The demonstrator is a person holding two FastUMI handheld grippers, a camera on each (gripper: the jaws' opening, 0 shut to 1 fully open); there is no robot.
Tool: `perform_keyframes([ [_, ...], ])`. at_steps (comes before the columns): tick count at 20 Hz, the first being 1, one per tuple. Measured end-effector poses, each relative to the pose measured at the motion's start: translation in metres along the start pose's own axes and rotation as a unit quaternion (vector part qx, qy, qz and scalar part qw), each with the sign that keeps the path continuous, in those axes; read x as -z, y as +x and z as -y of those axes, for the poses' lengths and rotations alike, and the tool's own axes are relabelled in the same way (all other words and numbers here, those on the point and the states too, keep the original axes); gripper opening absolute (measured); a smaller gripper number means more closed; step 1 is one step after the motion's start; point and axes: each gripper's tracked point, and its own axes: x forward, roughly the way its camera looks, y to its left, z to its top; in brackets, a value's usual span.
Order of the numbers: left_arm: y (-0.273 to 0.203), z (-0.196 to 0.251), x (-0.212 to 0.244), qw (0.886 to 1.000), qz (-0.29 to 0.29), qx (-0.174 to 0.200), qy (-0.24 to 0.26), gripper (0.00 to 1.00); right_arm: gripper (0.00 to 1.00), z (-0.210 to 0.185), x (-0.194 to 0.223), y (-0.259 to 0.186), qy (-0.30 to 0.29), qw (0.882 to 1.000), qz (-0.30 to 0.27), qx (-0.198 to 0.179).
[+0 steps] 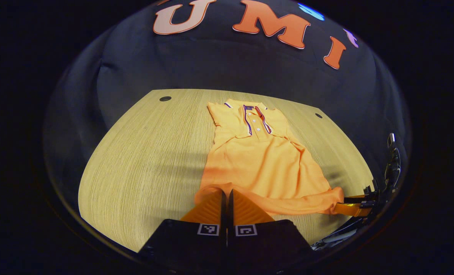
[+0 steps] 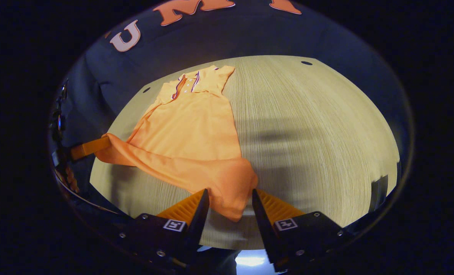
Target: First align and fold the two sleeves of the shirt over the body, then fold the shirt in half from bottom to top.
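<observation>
Left gripper view had its own gripper [image 1: 227, 198] at the bottom, the two fingers pressed together with the near left corner of the shirt's [image 1: 259, 160] hem pinched between them. From that corner the hem ran as a raised, rolled edge across to the right side of the picture, where the other gripper [image 1: 351, 204] met the hem's far corner at the table's [image 1: 143, 152] edge. Beyond the hem the orange shirt lay flat on the wooden table, narrow in outline, with its sleeves folded in over the body. Farther off sat the collar [image 1: 250, 110] with its dark-trimmed button strip, pointing toward the black cloth wall [image 1: 219, 61]. Two small dark round holes marked the table's far corners. Right gripper view showed its own gripper [image 2: 229, 204] at the bottom with the fingers spread apart; the hem's corner hung between them, and whether either finger touched the cloth could not be told. From there the lifted hem stretched left to the other gripper [image 2: 91, 147], which met the opposite corner beside the table's edge. Past the hem the shirt's body rested on the table, collar farthest away, with bare wood stretching to its right.
</observation>
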Motion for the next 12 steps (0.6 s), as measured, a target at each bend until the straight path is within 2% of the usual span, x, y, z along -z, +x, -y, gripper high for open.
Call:
perform_keyframes([
  [1,-0.001,-0.001,0.001,1.0,-0.002,0.0,0.0,0.01,0.83,-0.002,-0.007,-0.001,-0.013,1.0,0.018,0.006],
  [2,-0.001,-0.001,0.002,1.0,-0.002,-0.001,0.001,0.01,0.82,-0.004,-0.004,0.006,-0.034,0.999,0.012,0.013],
  [3,-0.002,-0.001,0.002,1.0,-0.002,0.0,0.002,0.01,0.87,-0.004,-0.008,0.01,-0.058,0.998,0.024,0.029],
  [4,-0.002,-0.002,0.003,1.0,-0.003,-0.001,0.003,0.01,0.81,-0.003,-0.005,0.01,-0.093,0.995,0.019,0.042],
  [6,-0.002,-0.002,0.005,1.0,-0.005,-0.001,0.004,0.01,0.4,-0.013,-0.012,0.014,-0.072,0.996,0.029,0.043],
  [7,-0.004,-0.003,0.005,1.0,-0.005,0.0,0.005,0.01,0.2,-0.023,-0.014,0.017,-0.062,0.997,0.024,0.023],
  [8,-0.004,-0.003,0.004,1.0,-0.003,0.0,0.003,0.01,0.2,-0.024,-0.015,0.016,-0.044,0.999,0.019,0.013],
  [9,-0.002,-0.003,0.003,1.0,-0.002,0.002,0.002,0.01,0.06,-0.029,-0.012,0.019,-0.027,1.0,0.005,-0.011],
  [12,-0.005,-0.005,-0.003,1.0,0.004,0.005,0.006,0.01,0.06,-0.023,-0.031,0.013,-0.011,1.0,0.022,-0.011],
])
